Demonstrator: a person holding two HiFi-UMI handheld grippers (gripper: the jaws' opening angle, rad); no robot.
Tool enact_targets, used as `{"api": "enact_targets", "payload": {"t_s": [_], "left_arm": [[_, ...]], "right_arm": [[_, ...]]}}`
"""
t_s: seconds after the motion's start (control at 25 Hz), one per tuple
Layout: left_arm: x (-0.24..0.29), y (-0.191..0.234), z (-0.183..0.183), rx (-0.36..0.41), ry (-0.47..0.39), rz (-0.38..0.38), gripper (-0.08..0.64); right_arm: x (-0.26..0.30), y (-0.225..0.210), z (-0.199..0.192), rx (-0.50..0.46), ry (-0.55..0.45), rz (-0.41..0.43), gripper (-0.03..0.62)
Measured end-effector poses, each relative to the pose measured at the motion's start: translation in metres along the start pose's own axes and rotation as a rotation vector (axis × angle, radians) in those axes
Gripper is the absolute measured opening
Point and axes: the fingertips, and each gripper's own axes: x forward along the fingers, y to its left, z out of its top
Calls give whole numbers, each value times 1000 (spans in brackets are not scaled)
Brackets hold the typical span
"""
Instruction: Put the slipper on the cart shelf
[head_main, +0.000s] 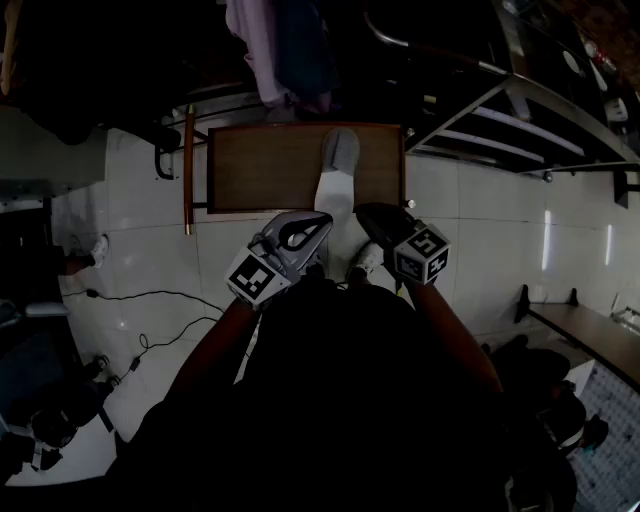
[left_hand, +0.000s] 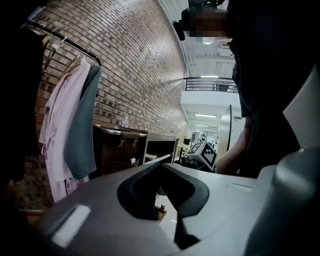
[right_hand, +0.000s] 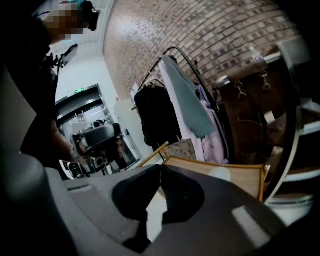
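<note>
Nearest the lens, the person's dark top (head_main: 340, 400) filled the bottom of the head view, bare forearms reaching forward from it. The left gripper (head_main: 320, 224), pale grey plastic with a marker cube, was held just beside the darker right gripper (head_main: 364, 213). Each gripper's own view showed its jaw tips pressed together with nothing between them.

Beyond the grippers stood the cart shelf (head_main: 260, 170), a brown wooden board in a thin yellow-wood frame, low over a glossy white tile floor (head_main: 480, 210). The pale grey slipper (head_main: 340, 152) lay on that board, right of centre, apart from both grippers. A whiter strip ran from it toward the near edge; in the dim view I could not tell whether it was part of the slipper.

A thin black cable (head_main: 150, 296) trailed across the tiles at left. Behind the cart rose a red-brown brick wall (left_hand: 130, 60), with a pink robe (left_hand: 57, 130) and a grey-green garment (left_hand: 82, 130) hanging from a black clothes rail (left_hand: 65, 40), beside a dark wooden cabinet (left_hand: 115, 150).
</note>
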Motion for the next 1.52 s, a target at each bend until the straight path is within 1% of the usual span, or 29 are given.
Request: {"api": "enact_targets", "payload": {"t_s": [0.12,0.28,0.32,0.4,0.52,0.64,0.8,0.92,1.08,1.28,1.4,1.48,1.52], "left_arm": [[3,8,-8,2,3,-6,1],[3,16,-21,-15,26,-8,2],[3,19,-24,-23,34,-8,1],[5,24,-30,-37,44,-6,1],[6,30,-39,-52,49,-4,1],[7,36,-44,-56,51,3,2],[10,45,-51,-69,54,6,1],[12,50,-54,-78,56,4,2],[14,54,-60,-92,59,2,2],[12,60,-66,-112,71,11,2],[7,62,-68,-122,75,25,0],[3,63,-70,-125,77,32,0],[2,64,-70,-126,79,36,1]], "right_arm": [[13,-28,-29,110,49,-18,5],[33,-59,-69,308,99,-30,14],[40,-68,-80,351,116,-35,22],[53,-84,-101,404,158,-48,65],[70,-104,-128,420,232,-68,137],[82,-122,-151,402,303,-95,158],[96,-133,-163,466,326,-81,213],[102,-144,-177,511,359,-88,230],[110,-153,-195,567,412,-85,232],[126,-143,-201,693,435,12,232],[133,-143,-201,713,430,19,232],[135,-145,-200,710,426,7,206],[135,-146,-199,708,422,0,154]]}}
